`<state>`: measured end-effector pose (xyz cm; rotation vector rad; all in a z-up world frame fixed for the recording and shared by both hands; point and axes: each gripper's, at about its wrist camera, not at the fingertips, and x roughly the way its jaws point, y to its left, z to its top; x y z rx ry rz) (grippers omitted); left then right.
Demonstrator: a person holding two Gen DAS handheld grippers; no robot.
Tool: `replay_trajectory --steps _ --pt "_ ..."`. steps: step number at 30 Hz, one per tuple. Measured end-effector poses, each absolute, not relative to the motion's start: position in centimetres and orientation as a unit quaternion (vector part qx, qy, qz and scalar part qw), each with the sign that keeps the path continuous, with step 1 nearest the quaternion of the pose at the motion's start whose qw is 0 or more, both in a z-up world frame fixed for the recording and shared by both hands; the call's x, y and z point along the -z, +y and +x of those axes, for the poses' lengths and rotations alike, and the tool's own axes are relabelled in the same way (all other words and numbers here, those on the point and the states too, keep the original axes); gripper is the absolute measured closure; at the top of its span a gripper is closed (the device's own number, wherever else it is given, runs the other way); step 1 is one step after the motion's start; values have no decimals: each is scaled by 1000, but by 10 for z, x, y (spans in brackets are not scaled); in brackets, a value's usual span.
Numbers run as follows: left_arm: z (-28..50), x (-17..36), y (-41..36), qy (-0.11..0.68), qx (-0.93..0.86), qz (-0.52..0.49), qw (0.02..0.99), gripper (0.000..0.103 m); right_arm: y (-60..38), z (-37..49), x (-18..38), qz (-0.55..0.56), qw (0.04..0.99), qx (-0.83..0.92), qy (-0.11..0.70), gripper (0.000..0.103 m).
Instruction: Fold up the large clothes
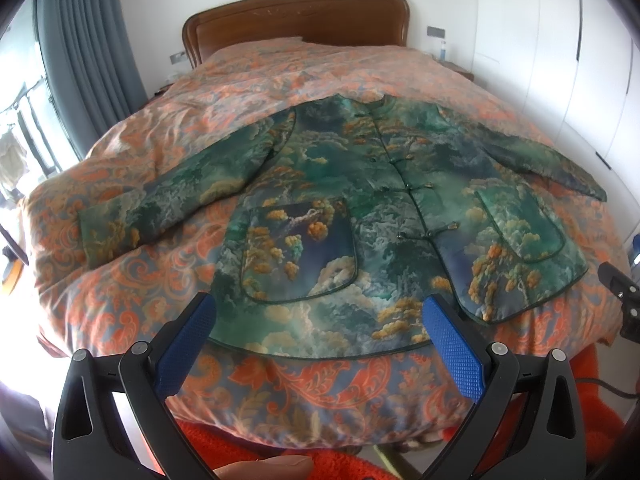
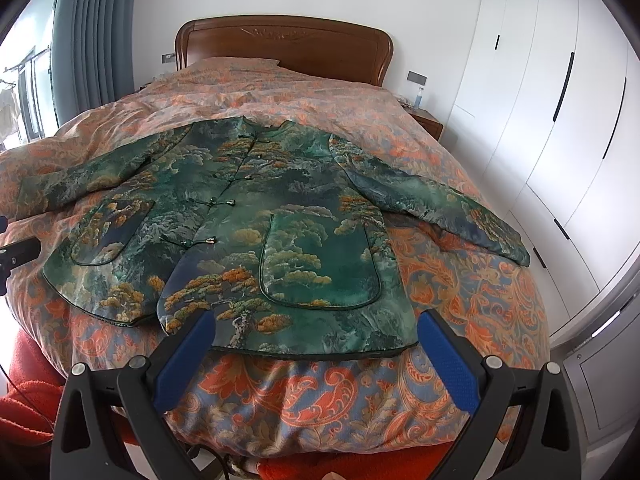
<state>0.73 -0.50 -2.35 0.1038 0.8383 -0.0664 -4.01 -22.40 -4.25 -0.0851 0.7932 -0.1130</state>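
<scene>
A green jacket (image 1: 360, 184) with a gold tree and cloud print lies flat, front up and buttoned, on the bed, both sleeves spread out to the sides. It also shows in the right wrist view (image 2: 256, 220). My left gripper (image 1: 320, 312) is open and empty, held just in front of the jacket's hem at its left half. My right gripper (image 2: 316, 328) is open and empty, held just in front of the hem at the jacket's right half. Part of the right gripper shows at the right edge of the left wrist view (image 1: 624, 296).
The bed carries an orange and blue paisley duvet (image 1: 320, 380) and a wooden headboard (image 2: 284, 48). White wardrobe doors (image 2: 560, 120) stand to the right. Grey curtains (image 1: 92, 48) and a window are on the left. A nightstand (image 2: 430, 120) with a bottle stands by the headboard.
</scene>
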Motion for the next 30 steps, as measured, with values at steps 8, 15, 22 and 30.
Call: replay_trajectory --steps 8,15,22,30 --pt "8 31 0 411 30 42 910 0 -226 -41 44 -40 921 57 384 0" --pt "17 38 23 428 21 9 904 0 -234 -39 45 -32 923 58 379 0" --pt "18 38 45 427 23 -46 903 0 -277 -40 33 31 937 77 340 0" --pt "25 32 37 412 23 -32 910 0 -315 -36 27 82 950 47 296 0"
